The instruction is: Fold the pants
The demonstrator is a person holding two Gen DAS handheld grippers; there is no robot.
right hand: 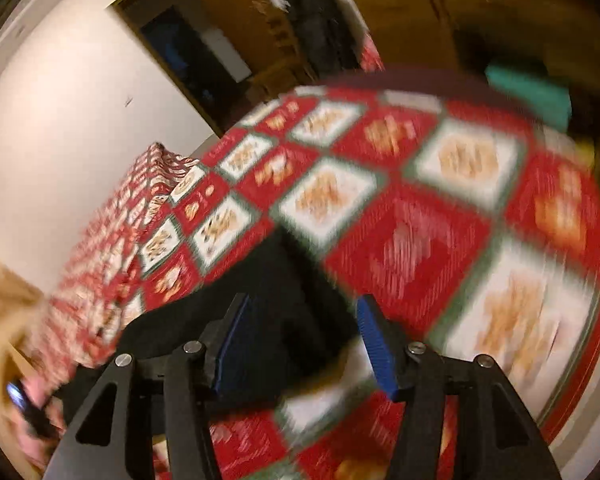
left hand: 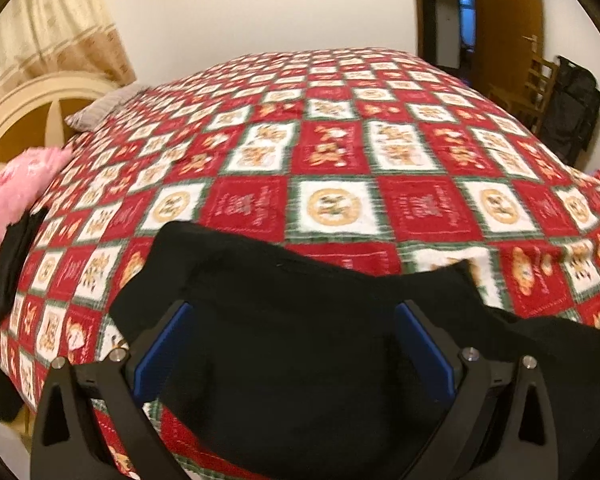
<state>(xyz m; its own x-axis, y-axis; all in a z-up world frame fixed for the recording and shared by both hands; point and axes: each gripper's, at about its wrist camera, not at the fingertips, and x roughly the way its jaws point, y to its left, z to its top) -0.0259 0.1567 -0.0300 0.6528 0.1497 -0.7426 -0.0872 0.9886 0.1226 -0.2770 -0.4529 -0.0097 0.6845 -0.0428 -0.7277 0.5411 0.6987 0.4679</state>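
Note:
Black pants lie on a bed with a red, white and green checkered cover. My left gripper is open, its blue pads spread wide over the pants' near edge. In the blurred right wrist view the pants reach between the fingers of my right gripper, which is open with its blue pads apart, not clamped on the cloth. The bed cover fills that view.
A pink pillow and a black cloth lie at the bed's left side by the headboard. A grey pillow lies farther back. A wooden door, a chair and a black bag stand at the far right.

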